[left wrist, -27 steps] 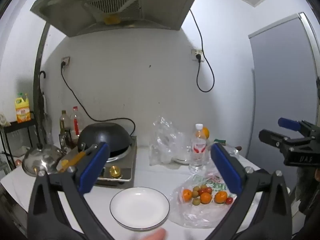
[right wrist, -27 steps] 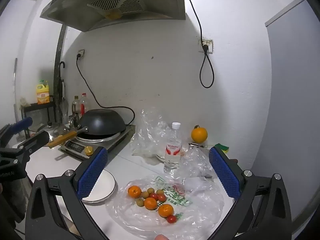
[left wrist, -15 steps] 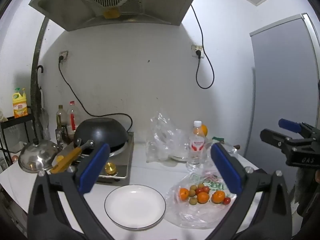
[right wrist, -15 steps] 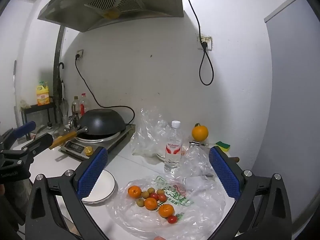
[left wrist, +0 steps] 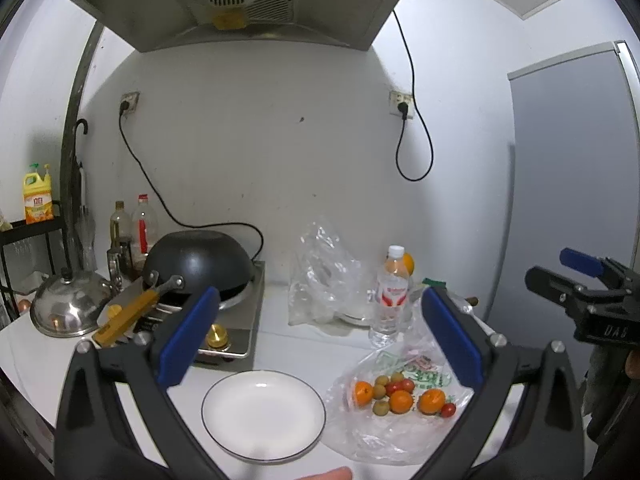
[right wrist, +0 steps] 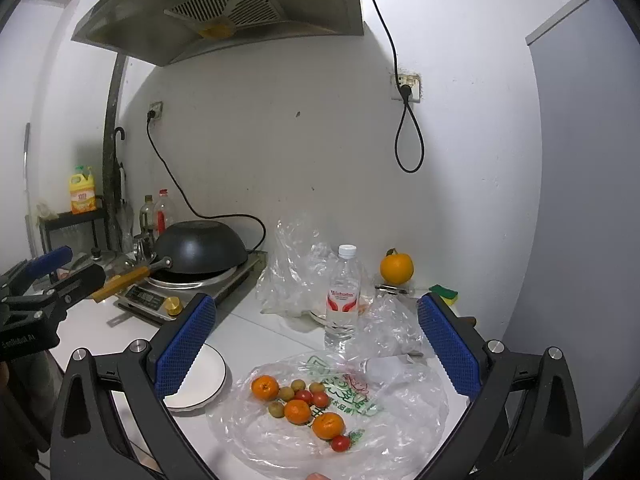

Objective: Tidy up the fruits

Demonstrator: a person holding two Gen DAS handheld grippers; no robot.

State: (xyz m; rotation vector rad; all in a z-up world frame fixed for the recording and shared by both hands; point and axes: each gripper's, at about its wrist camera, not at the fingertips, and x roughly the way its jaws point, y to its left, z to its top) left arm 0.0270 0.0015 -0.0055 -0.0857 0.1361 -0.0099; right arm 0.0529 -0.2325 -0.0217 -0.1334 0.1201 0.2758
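The small fruits [right wrist: 304, 402], three orange mandarins, some red cherry tomatoes and a few green-brown round ones, lie close together on a flat clear plastic bag with green print [right wrist: 400, 424], which is spread on the white counter [left wrist: 304, 350]. Just beside the bag, on its left, stands an empty round white plate with a thin dark rim [left wrist: 263, 415]; the plate and the bag nearly touch. The left gripper [left wrist: 318, 336] hangs above the plate and the bag with its blue pads spread wide, and nothing is between them. The right gripper [right wrist: 316, 344] hovers over the fruits, also fully spread and holding nothing. Behind the bag stands a clear plastic water bottle with a white cap and red label [right wrist: 342, 292], and near it there is a crumpled clear plastic bag [right wrist: 296, 264]. A bigger orange with a stem [right wrist: 396, 267] sits further back by the wall, next to a green and yellow sponge [right wrist: 443, 293]. To the left, a black wok with a wooden handle [left wrist: 200, 264] rests on a silver cooker [left wrist: 240, 320], and a shiny steel lid [left wrist: 68, 304] lies beside it.
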